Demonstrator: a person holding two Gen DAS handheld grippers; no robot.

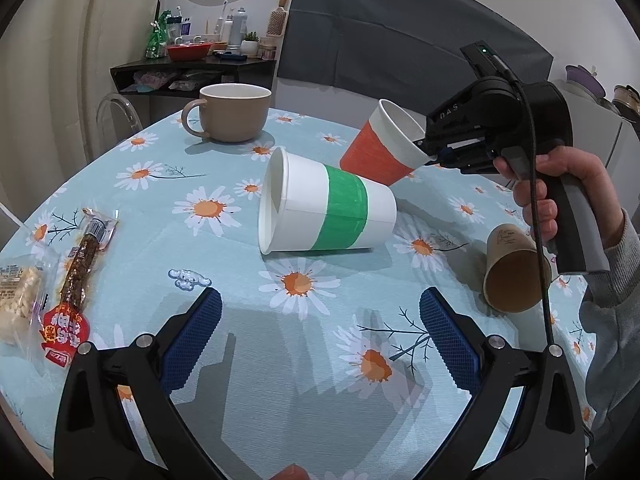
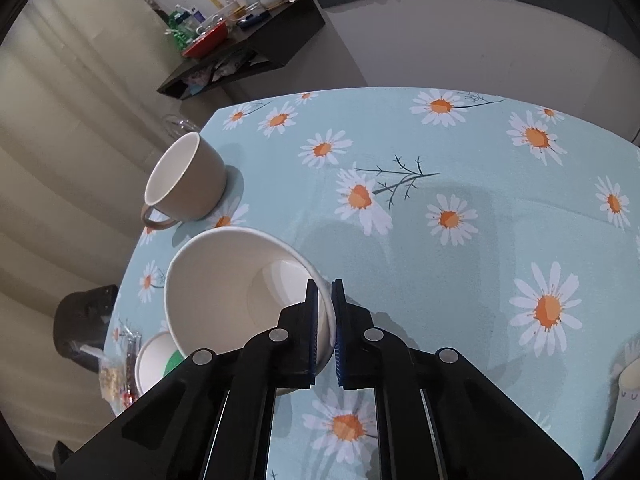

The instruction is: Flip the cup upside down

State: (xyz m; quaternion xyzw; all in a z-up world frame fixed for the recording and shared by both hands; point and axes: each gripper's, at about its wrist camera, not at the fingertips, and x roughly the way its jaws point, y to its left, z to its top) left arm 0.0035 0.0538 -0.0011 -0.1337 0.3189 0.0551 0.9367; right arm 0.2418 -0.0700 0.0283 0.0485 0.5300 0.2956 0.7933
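Note:
A paper cup with an orange band is held tilted above the table, mouth up and to the right. My right gripper is shut on its rim. In the right wrist view the jaws pinch the cup's wall, with its white inside showing. A white cup with a green band lies on its side mid-table, mouth to the left. My left gripper is open and empty, low over the table in front of the green-banded cup.
A tan mug stands upright at the far side of the daisy tablecloth. A brown paper cup lies on its side at the right. Snack packets lie at the left edge. A cluttered dark shelf stands behind.

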